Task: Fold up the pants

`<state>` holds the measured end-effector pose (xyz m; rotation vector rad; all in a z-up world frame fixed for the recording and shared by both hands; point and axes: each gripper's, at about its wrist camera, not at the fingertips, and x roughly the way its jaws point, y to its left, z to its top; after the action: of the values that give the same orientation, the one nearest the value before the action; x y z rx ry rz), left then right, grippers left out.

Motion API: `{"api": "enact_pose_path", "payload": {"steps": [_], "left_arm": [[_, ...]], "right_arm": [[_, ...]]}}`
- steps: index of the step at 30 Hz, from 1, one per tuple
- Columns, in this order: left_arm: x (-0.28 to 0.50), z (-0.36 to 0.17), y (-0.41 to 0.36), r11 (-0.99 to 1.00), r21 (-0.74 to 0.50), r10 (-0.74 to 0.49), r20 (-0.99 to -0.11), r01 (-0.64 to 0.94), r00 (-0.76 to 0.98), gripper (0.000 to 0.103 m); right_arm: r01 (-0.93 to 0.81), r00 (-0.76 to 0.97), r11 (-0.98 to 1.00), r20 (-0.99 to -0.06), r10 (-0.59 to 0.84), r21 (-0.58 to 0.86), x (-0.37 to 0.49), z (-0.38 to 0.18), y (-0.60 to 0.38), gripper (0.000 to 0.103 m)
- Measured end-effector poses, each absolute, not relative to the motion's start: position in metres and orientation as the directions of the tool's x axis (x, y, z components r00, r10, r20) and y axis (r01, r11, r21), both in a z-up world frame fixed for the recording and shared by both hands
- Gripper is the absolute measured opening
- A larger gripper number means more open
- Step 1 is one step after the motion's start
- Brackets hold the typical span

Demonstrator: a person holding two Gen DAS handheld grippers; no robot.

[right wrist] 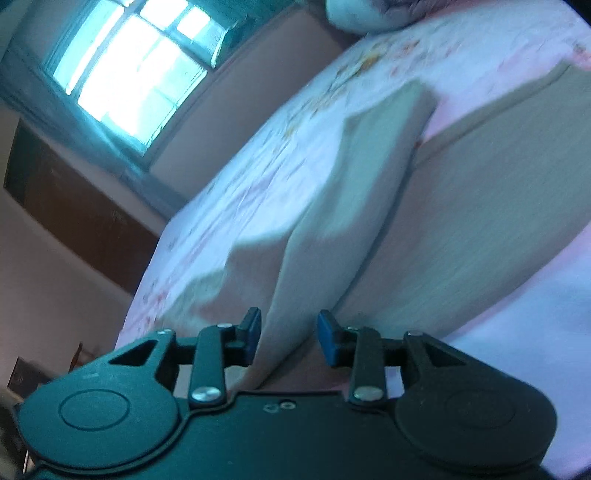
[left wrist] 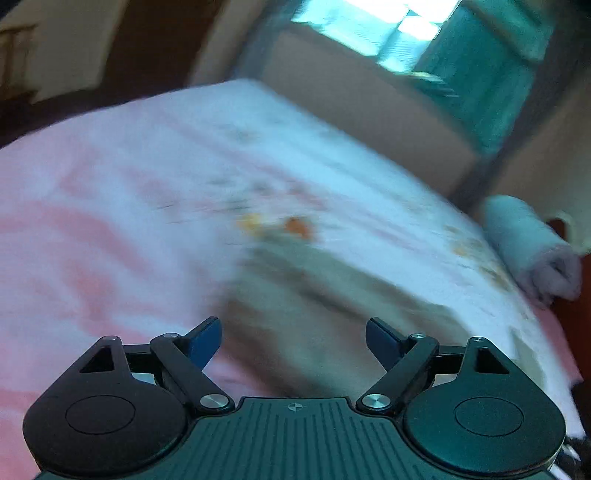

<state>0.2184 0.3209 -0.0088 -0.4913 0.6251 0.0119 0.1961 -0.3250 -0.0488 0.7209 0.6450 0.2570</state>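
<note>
Both claws parted above the pants on the bed
The left claw [left wrist: 293, 341] gapes wide and empty over the tan pants [left wrist: 332, 295]; only the right wrist view shows a fold of the pants [right wrist: 369, 192] between the right claw's [right wrist: 290, 338] narrowly parted, non-pressing pads, the bed [right wrist: 258, 166] beyond.

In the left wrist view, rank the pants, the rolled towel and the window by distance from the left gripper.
1. pants: just ahead of the left gripper, on the bed.
2. rolled towel: right, at the bed's edge.
3. window: top, on the far wall.

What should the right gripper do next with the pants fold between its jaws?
Probably draw the right gripper back off the pants. Its jaws stand apart with a raised fold between them, seemingly unpinched. The left gripper is open with nothing in it, and the pants lie on the bed.
</note>
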Motion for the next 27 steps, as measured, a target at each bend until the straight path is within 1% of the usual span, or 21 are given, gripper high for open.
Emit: {"api": "enact_pose_path", "payload": {"steps": [2,5,7,8,9,10,11,12,13,15,18,19,22,23,24,25,26,27], "left_arm": [[0.221,0.001,0.277,0.916,-0.391,-0.154,-0.548,-0.089,0.822,0.084],[0.234,-0.004,0.217,0.949,-0.306,-0.115,-0.569,-0.08,0.814,0.084],[0.243,-0.015,0.188,0.969,-0.216,-0.038,-0.611,-0.12,0.791,0.084],[0.249,-0.024,0.173,0.979,-0.137,0.032,-0.636,-0.153,0.771,0.084],[0.255,-0.035,0.166,0.982,-0.088,0.067,-0.669,-0.169,0.74,0.084],[0.262,-0.051,0.159,0.985,-0.061,0.069,-0.722,-0.163,0.688,0.086],[0.26,-0.065,0.152,0.991,-0.014,0.082,-0.717,-0.131,0.692,0.097],[0.257,-0.072,0.145,0.993,0.03,0.102,-0.692,-0.112,0.715,0.101],[0.255,-0.073,0.143,0.992,0.041,0.113,-0.682,-0.116,0.723,0.101],[0.255,-0.069,0.147,0.992,0.024,0.103,-0.693,-0.121,0.714,0.102],[0.255,-0.059,0.158,0.991,-0.028,0.073,-0.702,-0.13,0.709,0.102],[0.252,-0.057,0.157,0.987,-0.035,0.091,-0.683,-0.157,0.724,0.102],[0.243,-0.045,0.173,0.96,-0.007,0.22,-0.607,-0.282,0.763,0.102],[0.244,-0.044,0.181,0.95,0.008,0.254,-0.604,-0.313,0.755,0.102],[0.249,-0.047,0.187,0.946,0.006,0.258,-0.621,-0.324,0.741,0.102],[0.255,-0.052,0.192,0.948,-0.007,0.237,-0.651,-0.318,0.721,0.102],[0.264,-0.063,0.194,0.954,0.0,0.214,-0.7,-0.3,0.682,0.102],[0.266,-0.069,0.192,0.956,0.018,0.219,-0.707,-0.293,0.673,0.103]], "right_arm": [[0.014,0.8,0.725,-0.442,0.404,0.689,0.193,-0.043,-0.339,0.027],[0.039,0.815,0.725,-0.442,0.375,0.688,0.194,-0.041,-0.346,0.027],[0.042,0.819,0.741,-0.448,0.359,0.67,0.195,-0.036,-0.345,0.027],[0.035,0.816,0.766,-0.46,0.349,0.642,0.198,-0.032,-0.342,0.027],[0.02,0.816,0.794,-0.469,0.338,0.608,0.196,-0.029,-0.335,0.028],[-0.003,0.818,0.829,-0.476,0.323,0.559,0.201,-0.022,-0.327,0.029],[-0.017,0.819,0.855,-0.483,0.308,0.518,0.207,-0.015,-0.321,0.031],[-0.031,0.822,0.883,-0.491,0.29,0.469,0.214,-0.009,-0.315,0.032],[-0.042,0.826,0.899,-0.491,0.277,0.436,0.218,-0.004,-0.311,0.032],[-0.054,0.834,0.926,-0.492,0.247,0.373,0.234,0.004,-0.304,0.033],[-0.055,0.834,0.94,-0.502,0.229,0.337,0.27,0.011,-0.306,0.032],[-0.05,0.828,0.946,-0.517,0.218,0.319,0.281,0.012,-0.307,0.032],[-0.032,0.794,0.968,-0.582,0.177,0.251,0.32,0.007,-0.312,0.032],[-0.03,0.786,0.972,-0.596,0.167,0.233,0.33,0.004,-0.312,0.032],[-0.033,0.778,0.975,-0.607,0.162,0.218,0.335,0.0,-0.311,0.032],[-0.031,0.767,0.979,-0.623,0.152,0.2,0.346,-0.005,-0.31,0.032],[-0.034,0.757,0.981,-0.636,0.149,0.189,0.354,-0.01,-0.307,0.032],[-0.038,0.747,0.983,-0.648,0.146,0.178,0.36,-0.014,-0.304,0.031]]}}
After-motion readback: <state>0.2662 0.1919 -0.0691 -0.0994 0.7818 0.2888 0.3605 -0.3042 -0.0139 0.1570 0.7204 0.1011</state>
